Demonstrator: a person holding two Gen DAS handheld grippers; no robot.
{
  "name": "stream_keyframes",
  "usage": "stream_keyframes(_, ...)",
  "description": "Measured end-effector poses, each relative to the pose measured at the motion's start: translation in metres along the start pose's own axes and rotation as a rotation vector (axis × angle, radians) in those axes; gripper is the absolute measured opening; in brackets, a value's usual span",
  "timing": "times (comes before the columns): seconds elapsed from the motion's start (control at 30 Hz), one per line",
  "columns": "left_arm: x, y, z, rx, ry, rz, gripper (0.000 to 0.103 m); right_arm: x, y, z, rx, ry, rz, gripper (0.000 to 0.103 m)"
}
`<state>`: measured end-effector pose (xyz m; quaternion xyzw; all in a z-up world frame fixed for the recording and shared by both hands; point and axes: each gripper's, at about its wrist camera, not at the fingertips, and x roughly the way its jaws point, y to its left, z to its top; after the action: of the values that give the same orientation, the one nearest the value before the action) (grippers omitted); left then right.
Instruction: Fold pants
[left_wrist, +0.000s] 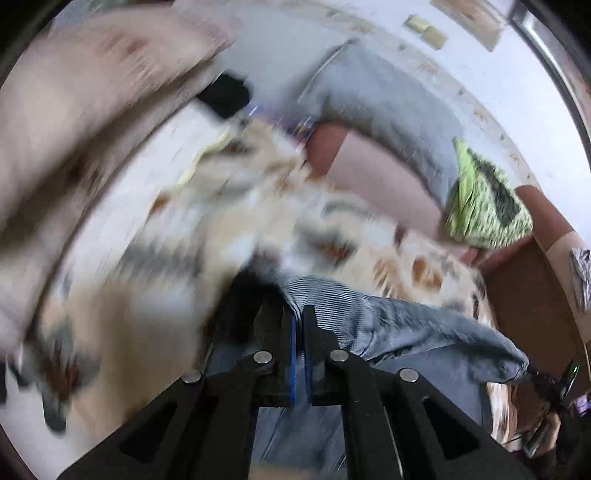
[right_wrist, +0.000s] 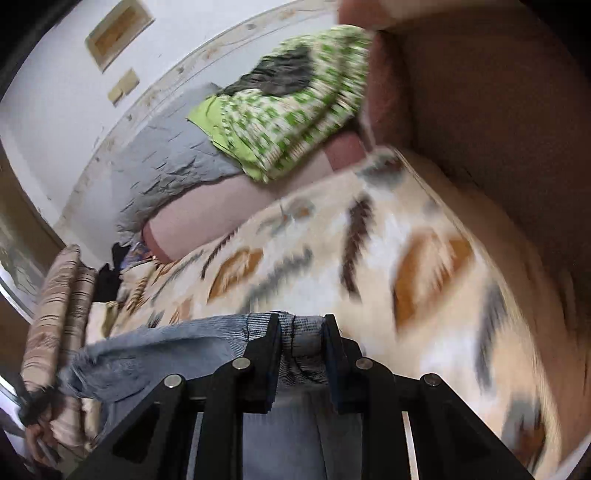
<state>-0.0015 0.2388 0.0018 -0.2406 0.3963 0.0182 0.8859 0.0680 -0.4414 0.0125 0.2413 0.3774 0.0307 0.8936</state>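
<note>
Denim pants (left_wrist: 388, 325) hang stretched between both tools above the patterned bedspread (right_wrist: 332, 251). Left hand-held gripper (left_wrist: 298, 314) is clamped nearly shut on one edge of the cloth; right hand-held gripper (right_wrist: 301, 321) pinches a thicker bunched fold. Judging by the lift and the blur, this is the carry-over step of a fold; next, both ends should come down together, edges aligned, on the bed.

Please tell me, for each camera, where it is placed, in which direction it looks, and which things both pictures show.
Left wrist: on the left gripper, looking down along its fingers at the pants over the patterned bedspread.
Right wrist: on the right gripper, fingers pinching bunched pants; a hand shows lower left.
Shared: pants, bedspread, green cloth, grey pillow.
</note>
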Motion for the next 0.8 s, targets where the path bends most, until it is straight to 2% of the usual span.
stream_keyframes(0.03,0.002,0.017,-0.016,-0.025,0.050,0.022,0.008,-0.009,-0.015,-0.027,0.046,0.012,-0.004,0.048)
stream_keyframes(0.07,0.007,0.039,-0.034,-0.061,0.126,0.091,0.008,-0.013,-0.032,-0.056,0.090,0.057,-0.020,0.063)
stream_keyframes(0.1,0.009,0.052,-0.042,-0.086,0.153,0.145,0.010,-0.012,-0.047,-0.080,0.123,0.124,-0.044,0.078)
stream_keyframes(0.13,0.008,0.068,-0.049,-0.122,0.166,0.212,0.010,-0.013,-0.069,-0.111,0.177,0.190,-0.095,0.078)
stream_keyframes(0.17,0.004,0.075,-0.049,-0.143,0.158,0.251,0.013,-0.017,-0.084,-0.129,0.228,0.213,-0.138,0.078)
stream_keyframes(0.23,-0.005,0.071,-0.043,-0.154,0.112,0.273,0.025,-0.031,-0.104,-0.146,0.326,0.196,-0.152,0.078)
stream_keyframes(0.3,-0.009,0.044,-0.033,-0.110,0.065,0.237,0.051,-0.047,-0.109,-0.145,0.395,0.142,-0.134,0.078)
stream_keyframes(0.37,-0.007,0.012,-0.029,-0.050,0.033,0.189,0.061,-0.054,-0.095,-0.135,0.379,0.112,-0.097,0.078)
stream_keyframes(0.43,0.003,-0.022,-0.030,0.014,0.020,0.143,0.063,-0.052,-0.072,-0.127,0.353,0.105,-0.034,0.078)
stream_keyframes(0.53,0.029,-0.061,-0.040,0.094,0.050,0.130,0.064,-0.038,-0.041,-0.121,0.343,0.131,0.109,0.078)
stream_keyframes(0.57,0.038,-0.067,-0.045,0.117,0.064,0.149,0.066,-0.035,-0.032,-0.121,0.334,0.134,0.138,0.078)
stream_keyframes(0.6,0.052,-0.070,-0.052,0.151,0.087,0.207,0.070,-0.029,-0.027,-0.123,0.326,0.137,0.157,0.079)
stream_keyframes(0.63,0.070,-0.069,-0.061,0.194,0.125,0.297,0.072,-0.016,-0.024,-0.129,0.323,0.152,0.161,0.085)
stream_keyframes(0.67,0.090,-0.063,-0.071,0.232,0.192,0.407,0.072,-0.002,-0.028,-0.135,0.332,0.193,0.136,0.086)
stream_keyframes(0.7,0.101,-0.054,-0.081,0.248,0.236,0.452,0.074,0.015,-0.036,-0.145,0.356,0.268,0.075,0.086)
stream_keyframes(0.73,0.104,-0.047,-0.086,0.244,0.241,0.454,0.074,0.024,-0.042,-0.151,0.389,0.302,0.094,0.086)
stream_keyframes(0.8,0.089,-0.048,-0.083,0.232,0.200,0.446,0.074,0.016,-0.037,-0.149,0.380,0.288,0.089,0.085)
